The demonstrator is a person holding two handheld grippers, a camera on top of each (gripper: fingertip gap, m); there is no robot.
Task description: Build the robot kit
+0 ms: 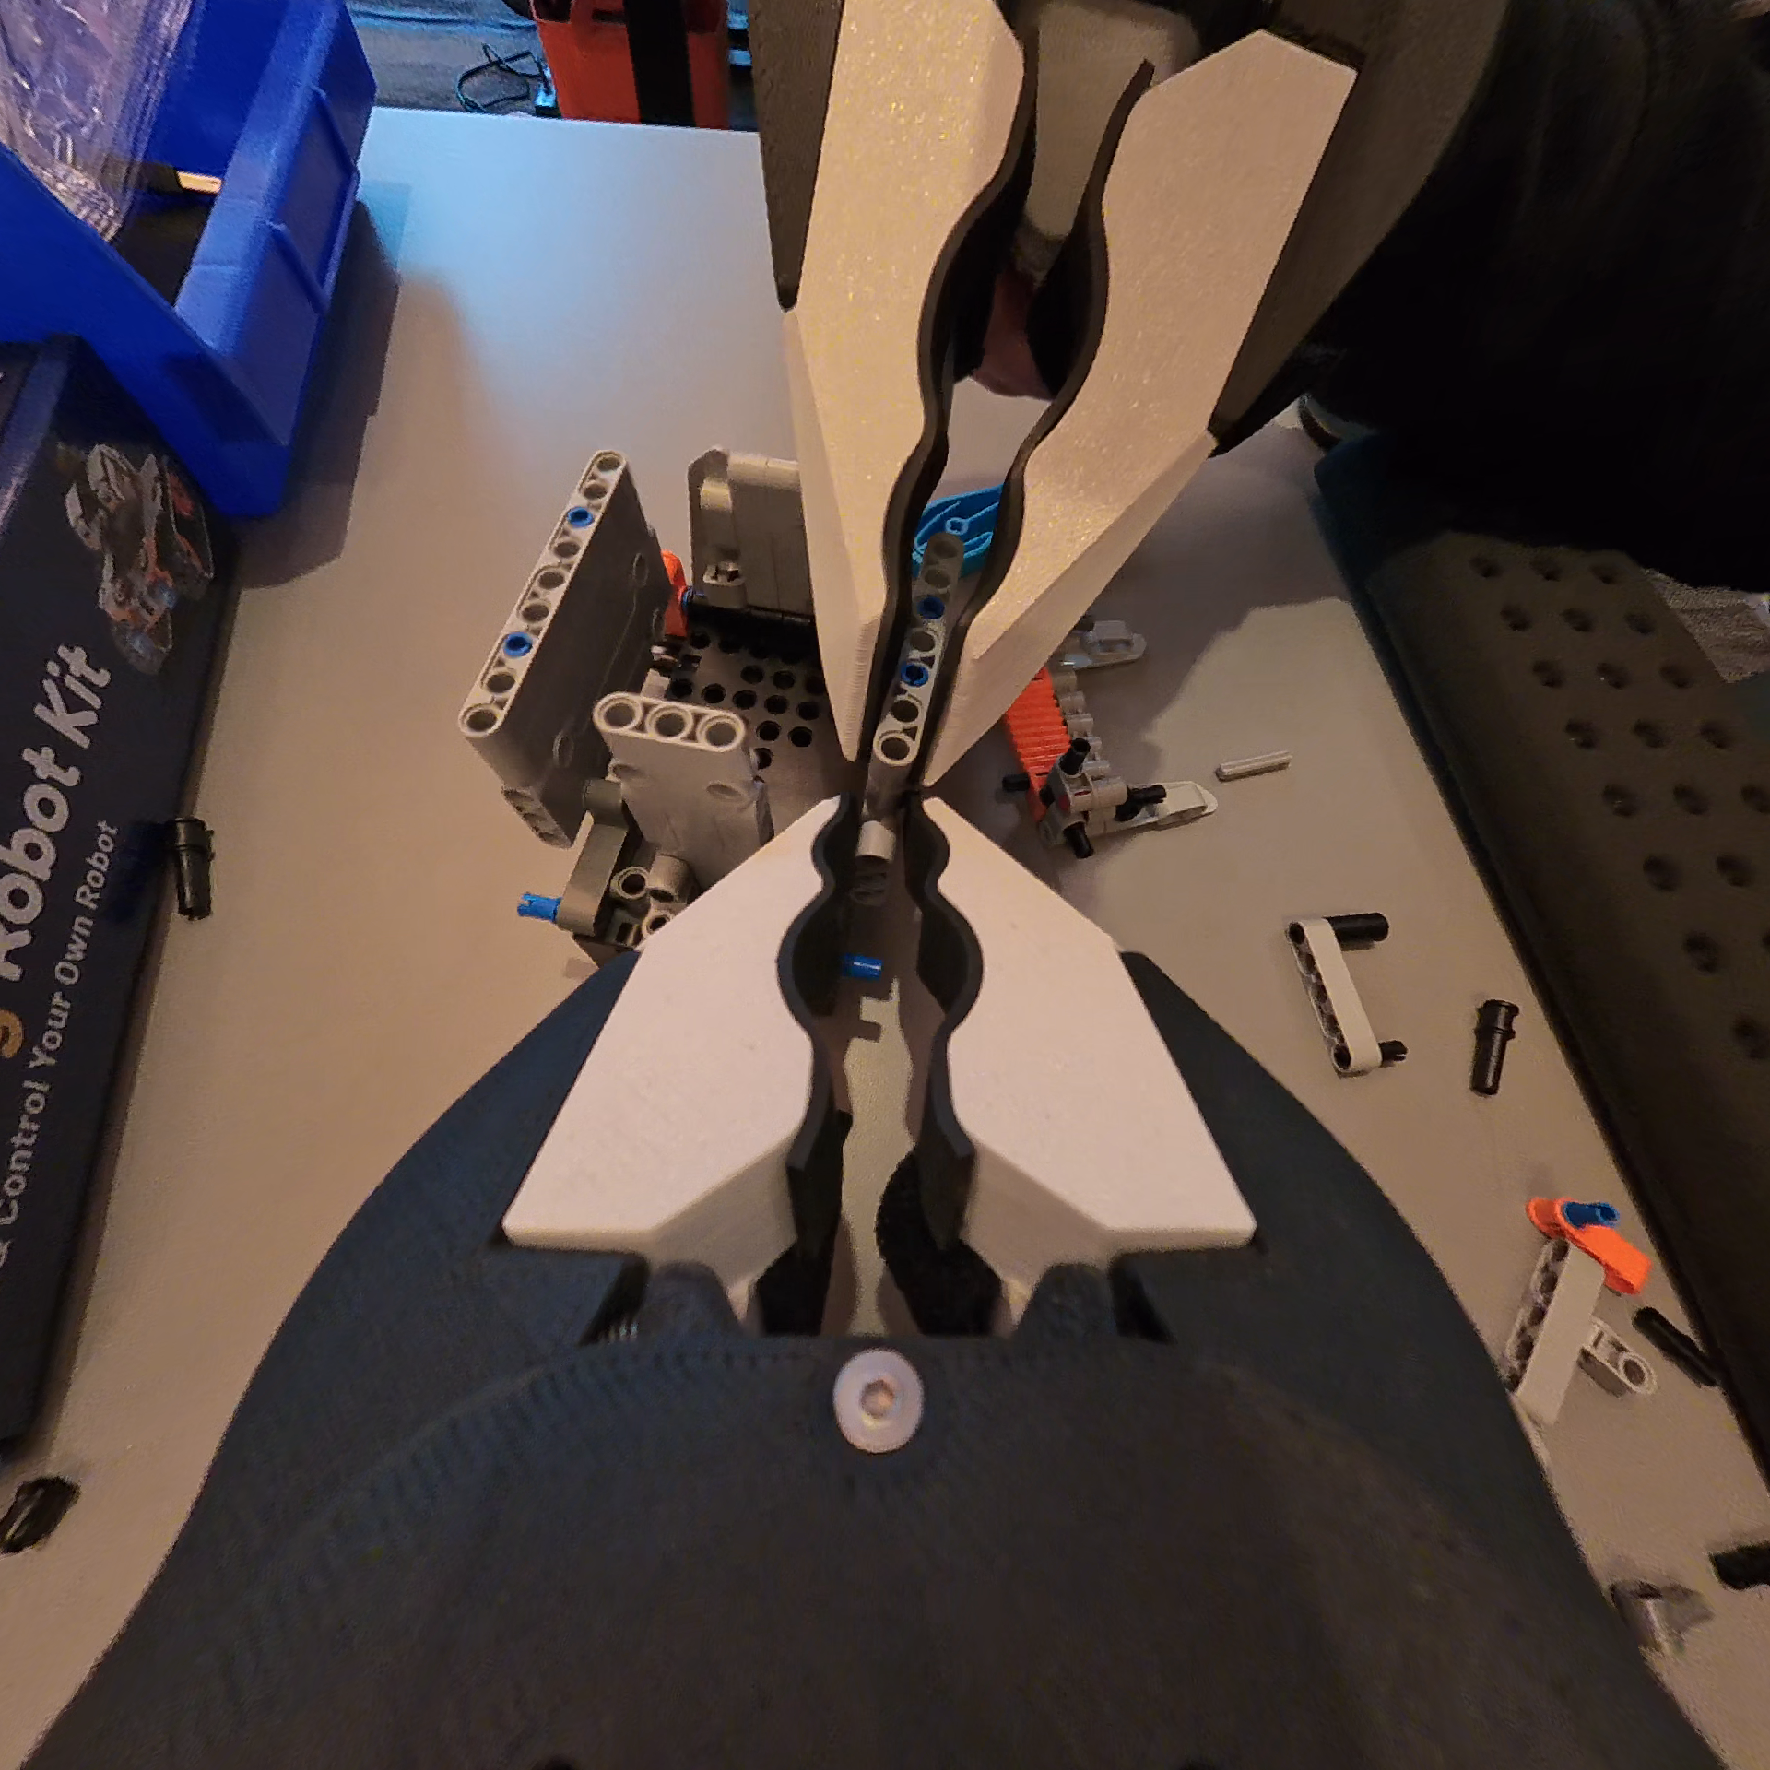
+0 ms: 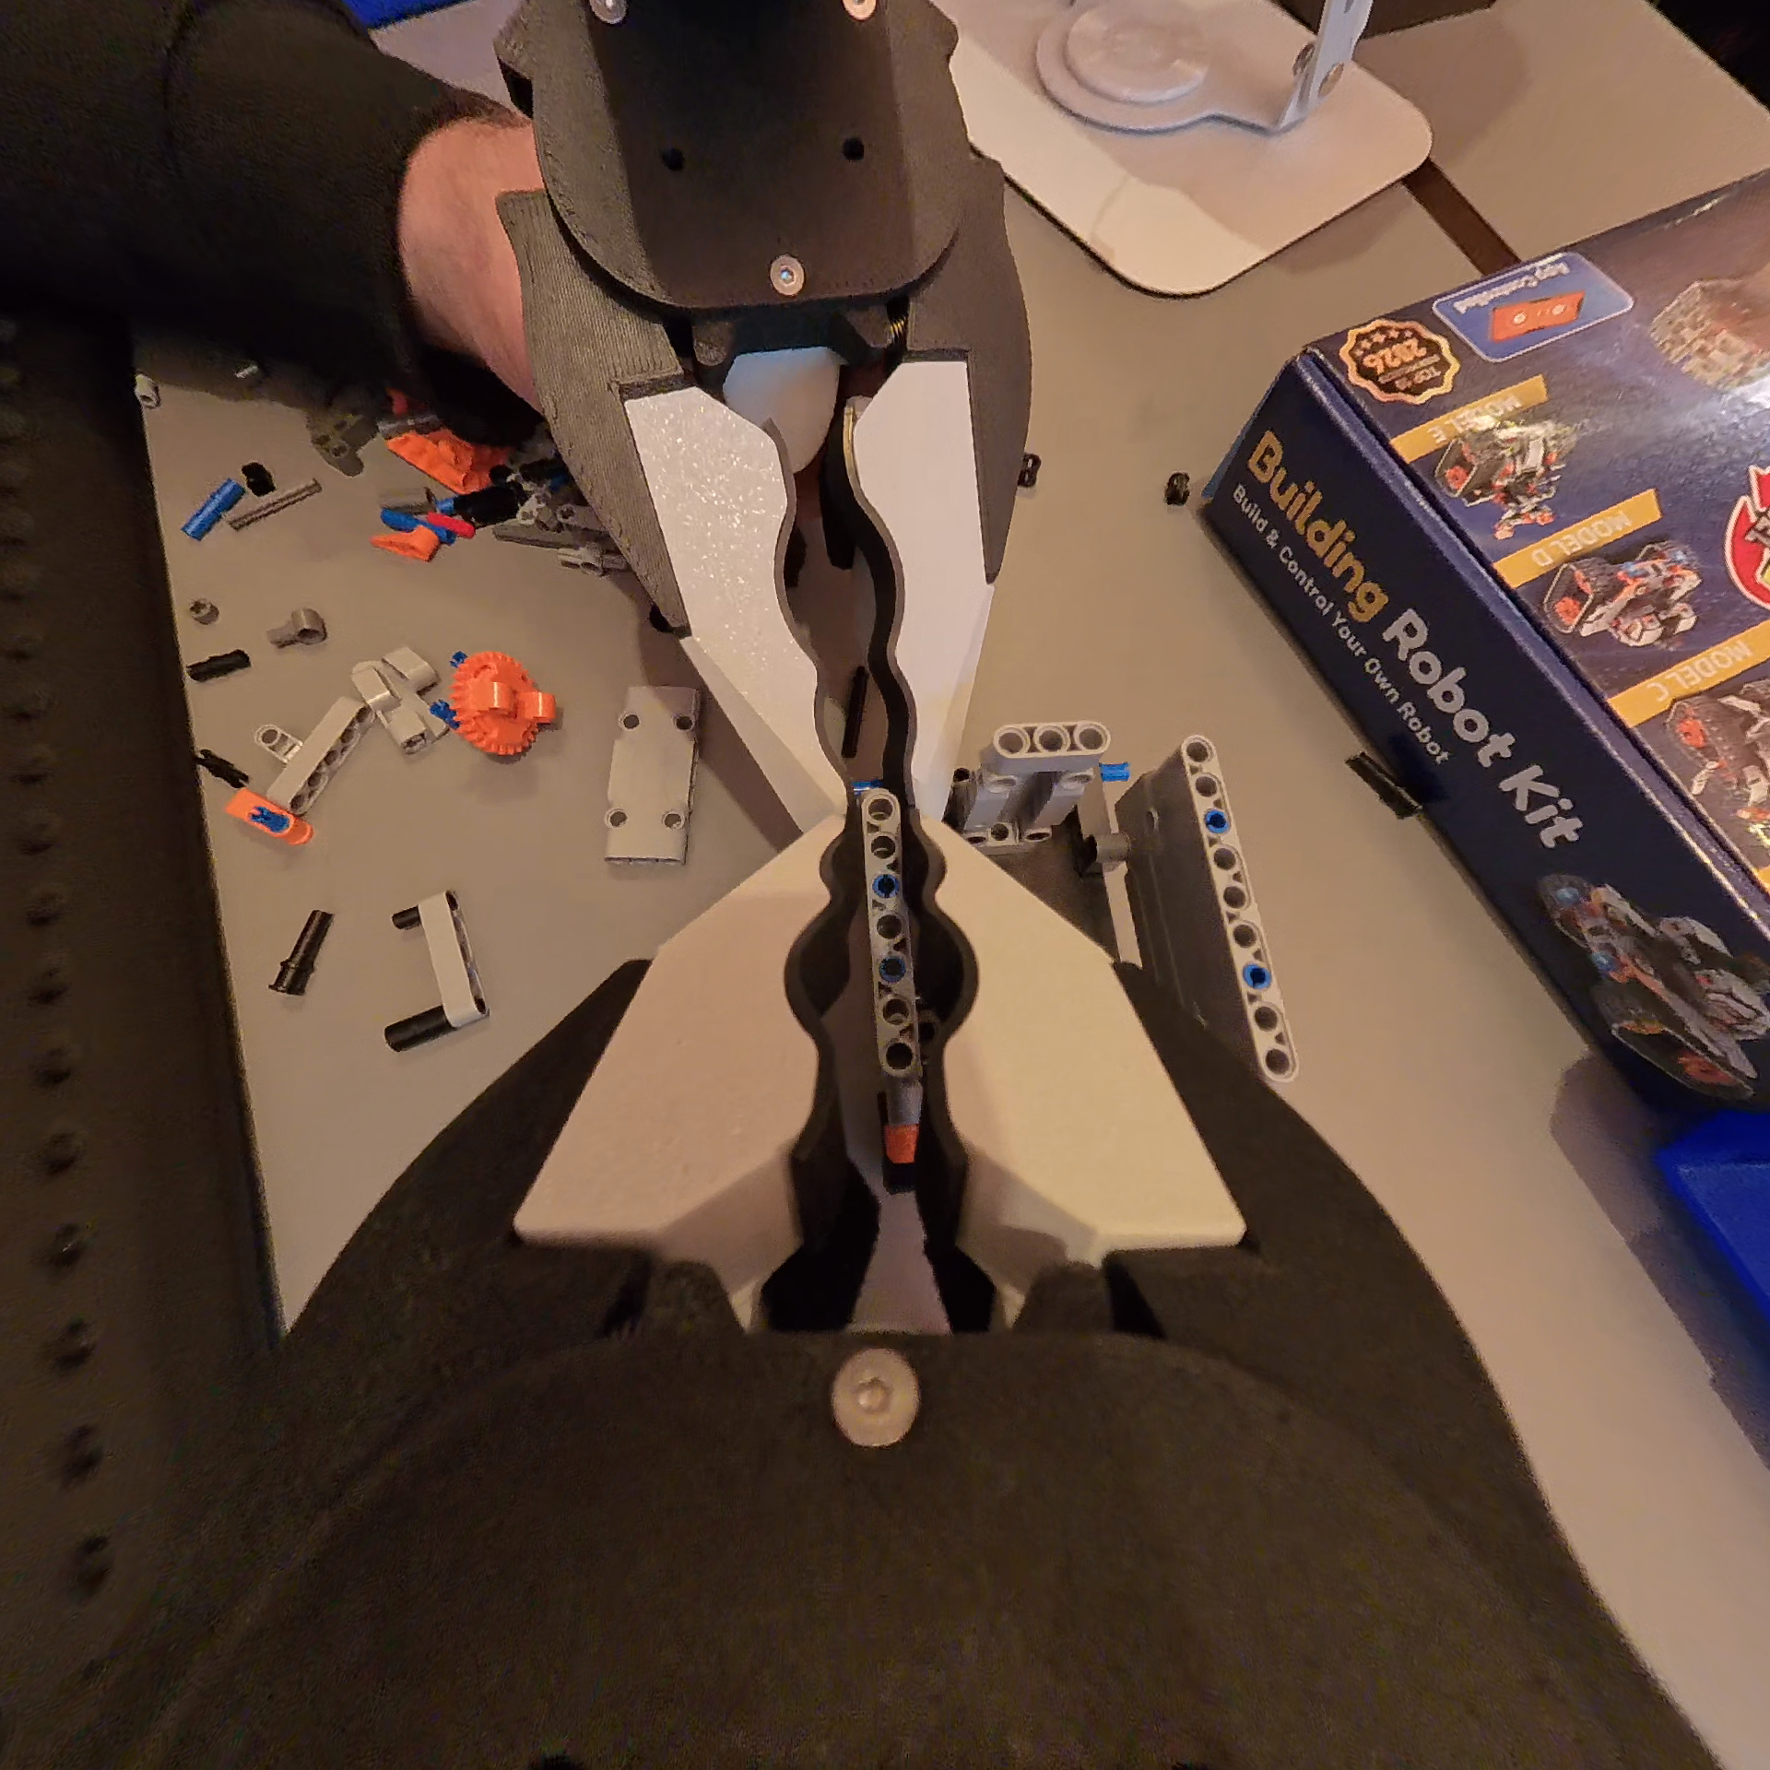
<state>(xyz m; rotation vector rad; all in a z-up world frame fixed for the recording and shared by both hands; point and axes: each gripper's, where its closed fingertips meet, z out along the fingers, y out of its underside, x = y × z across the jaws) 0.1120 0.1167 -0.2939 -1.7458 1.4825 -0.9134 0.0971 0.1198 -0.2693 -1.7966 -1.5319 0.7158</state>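
Right gripper [image 2: 879,843]: jaws nearly together, clamped along a grey holed beam [image 2: 889,943] with blue pins, part of the half-built model [image 1: 613,709] on the table [image 1: 316,862].

Left gripper [image 1: 879,814]: tip to tip with the right one, jaws drawn in on a small grey connector [image 1: 873,855]. Whether it is truly pinched or only lying in the channel, I cannot tell.

Just off the right gripper's far side stands a second long grey beam [image 2: 1236,910]. Beyond it, the kit box [image 2: 1494,670]. On the opposite side, loose parts: orange gear [image 2: 498,704], grey plate [image 2: 651,776], black pins.

Risks, as I judge them: the tips are crowded, so a slight twist could lever the beam off its pins. The connector could slip and drop into the model.
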